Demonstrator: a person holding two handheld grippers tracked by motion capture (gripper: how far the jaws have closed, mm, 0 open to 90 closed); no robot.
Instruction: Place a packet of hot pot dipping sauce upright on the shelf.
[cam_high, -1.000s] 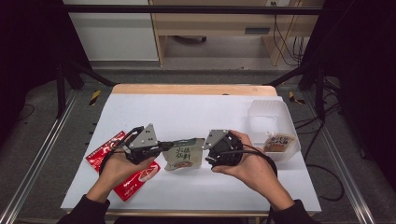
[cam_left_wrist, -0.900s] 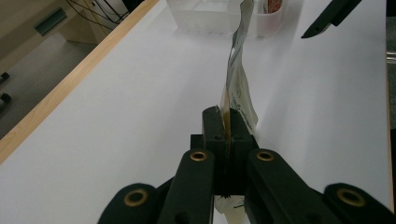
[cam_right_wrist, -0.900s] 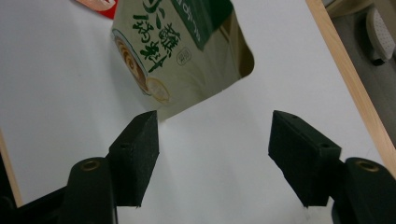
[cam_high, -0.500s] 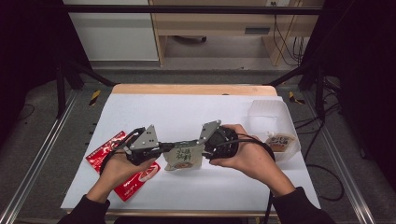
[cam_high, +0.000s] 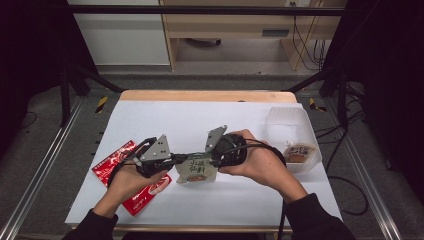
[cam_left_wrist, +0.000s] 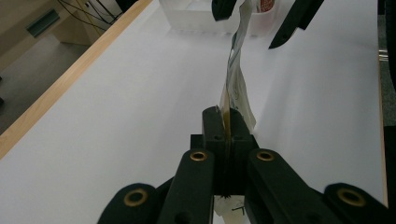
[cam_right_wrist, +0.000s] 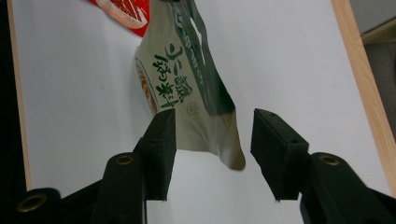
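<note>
A pale snack pouch (cam_high: 196, 171) with green lettering hangs between my two grippers above the white table. My left gripper (cam_high: 181, 159) is shut on the pouch's left edge; in the left gripper view the thin pouch (cam_left_wrist: 237, 88) runs edge-on from my closed jaws. My right gripper (cam_high: 214, 157) stands open at the pouch's other side. In the right gripper view the pouch (cam_right_wrist: 187, 88) lies just beyond the gap of my right gripper (cam_right_wrist: 212, 128), its lower corner between the spread fingertips (cam_right_wrist: 164, 128), touching neither.
Red snack packets (cam_high: 120, 160) lie on the table under and behind the left hand. A clear plastic bin (cam_high: 292, 125) at the right holds a small packet (cam_high: 299, 152). The wooden far table edge (cam_high: 205, 95) runs along the back.
The right gripper has moved left to the pouch's right side and rolled, its plate tipping up. The pouch stays pinched in the left gripper.
</note>
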